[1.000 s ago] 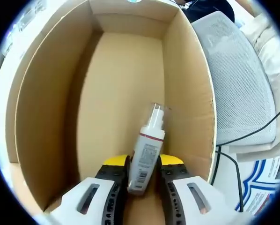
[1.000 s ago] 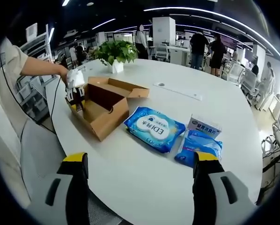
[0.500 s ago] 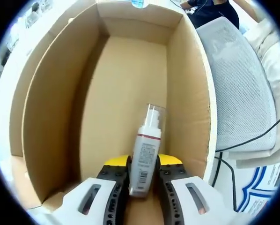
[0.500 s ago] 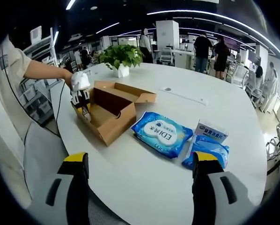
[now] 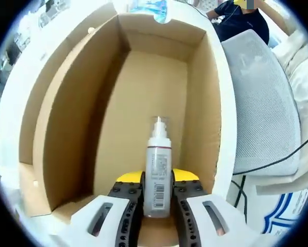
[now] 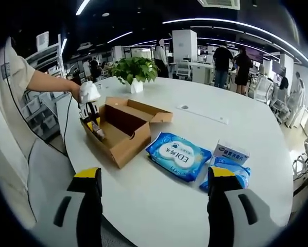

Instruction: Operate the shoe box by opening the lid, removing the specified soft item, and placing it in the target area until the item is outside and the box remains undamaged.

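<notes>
The shoe box (image 5: 66,128) is plain brown cardboard, open, its bare floor and four walls stretching straight ahead of the left gripper (image 5: 157,198). Its lid (image 6: 143,109) is folded back flat on the far side. A white pump bottle (image 5: 157,175) with a red band and barcode label is pinched between the left jaws, nozzle pointing away, above the box's near end.

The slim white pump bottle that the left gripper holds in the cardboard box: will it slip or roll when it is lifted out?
The slim white pump bottle looks like rigid smooth plastic, so it could slip in the left gripper, which clamps only its lower end. Being round, it would probably roll if laid on the white table. The brown cardboard box has high walls; its clear cap might catch.
</notes>
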### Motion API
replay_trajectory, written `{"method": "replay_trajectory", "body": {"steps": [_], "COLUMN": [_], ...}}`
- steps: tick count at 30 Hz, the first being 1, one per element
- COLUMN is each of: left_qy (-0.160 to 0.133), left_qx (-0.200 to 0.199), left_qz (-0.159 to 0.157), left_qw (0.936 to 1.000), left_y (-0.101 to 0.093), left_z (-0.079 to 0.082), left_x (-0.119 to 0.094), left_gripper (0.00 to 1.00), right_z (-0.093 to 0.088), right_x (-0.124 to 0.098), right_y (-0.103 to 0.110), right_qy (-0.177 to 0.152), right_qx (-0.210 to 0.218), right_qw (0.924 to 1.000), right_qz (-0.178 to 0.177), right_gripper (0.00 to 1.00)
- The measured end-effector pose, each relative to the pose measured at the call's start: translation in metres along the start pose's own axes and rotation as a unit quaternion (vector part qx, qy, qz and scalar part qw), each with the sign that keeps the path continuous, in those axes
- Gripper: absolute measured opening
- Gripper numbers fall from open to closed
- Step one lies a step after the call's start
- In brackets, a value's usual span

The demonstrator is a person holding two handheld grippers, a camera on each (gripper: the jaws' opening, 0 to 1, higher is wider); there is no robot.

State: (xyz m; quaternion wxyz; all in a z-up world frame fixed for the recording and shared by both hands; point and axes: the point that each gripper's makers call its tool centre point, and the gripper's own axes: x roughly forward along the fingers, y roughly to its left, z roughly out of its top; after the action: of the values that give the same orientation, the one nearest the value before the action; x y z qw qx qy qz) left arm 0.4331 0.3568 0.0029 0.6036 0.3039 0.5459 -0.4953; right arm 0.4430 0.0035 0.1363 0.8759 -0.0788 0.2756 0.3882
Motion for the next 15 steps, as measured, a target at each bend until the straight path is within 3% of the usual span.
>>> {"method": "replay_trajectory", "body": {"steps": [15], "left_qy": [-0.047], "left_qx": [0.009], "left_qz": [0.021], "left_qw": [0.9986], "left_y": [-0.009], "left_z": [0.021], "left_x": [-0.025], "left_gripper": [0.16], "right_z": [0.01], "right_x": [0.007], "right_y": [0.017], "right_qy": [-0.014], "right_qx": [-0.018], "right_qw": [0.9994], "right_qz": [0.024], "right_gripper": [0.78]}}
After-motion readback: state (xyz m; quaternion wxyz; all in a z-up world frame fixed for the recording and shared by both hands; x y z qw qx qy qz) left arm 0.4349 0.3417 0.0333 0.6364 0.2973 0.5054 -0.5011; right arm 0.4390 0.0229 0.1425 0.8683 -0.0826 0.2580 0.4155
